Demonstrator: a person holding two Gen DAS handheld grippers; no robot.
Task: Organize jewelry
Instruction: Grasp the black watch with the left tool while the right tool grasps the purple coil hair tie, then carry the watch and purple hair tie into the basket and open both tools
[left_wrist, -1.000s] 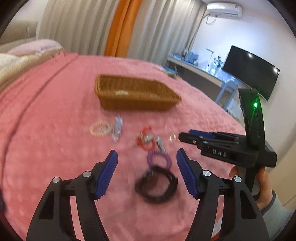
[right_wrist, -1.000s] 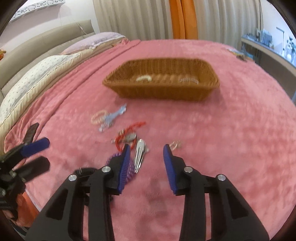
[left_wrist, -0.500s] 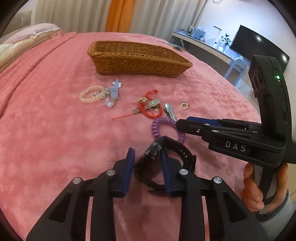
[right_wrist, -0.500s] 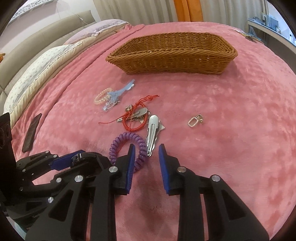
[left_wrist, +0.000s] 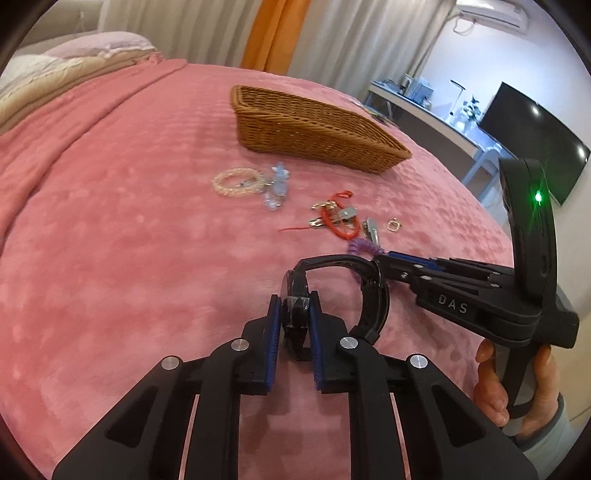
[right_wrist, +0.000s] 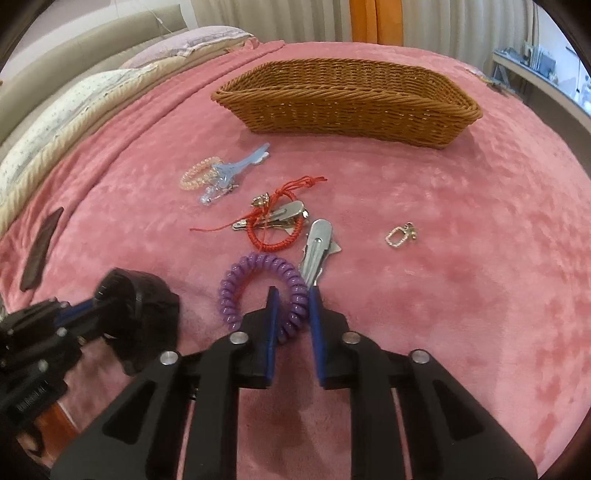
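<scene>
On the pink bedspread lies loose jewelry: a pale bead bracelet (right_wrist: 195, 171), a blue hair clip (right_wrist: 240, 164), a red cord bracelet (right_wrist: 275, 242) over a silver clip, a second silver clip (right_wrist: 317, 251) and a small gold charm (right_wrist: 399, 236). My left gripper (left_wrist: 293, 299) is closing, its pads pressing the face of a black watch (left_wrist: 332, 260). My right gripper (right_wrist: 293, 299) is closing too, with the right side of a purple coil hair tie (right_wrist: 255, 264) pinched between its pads. The brown wicker basket (right_wrist: 347, 107) stands behind the jewelry.
A dark flat phone-like thing (right_wrist: 40, 254) lies near the bed's left edge, with pillows (right_wrist: 74, 99) beyond it. A desk and a dark screen (left_wrist: 535, 140) stand off the bed's right side. A hand (left_wrist: 517, 384) holds the right gripper's handle.
Both grippers sank toward the bedspread and their jaws narrowed. The left one closed on the black watch; the right one came around the purple coil.
</scene>
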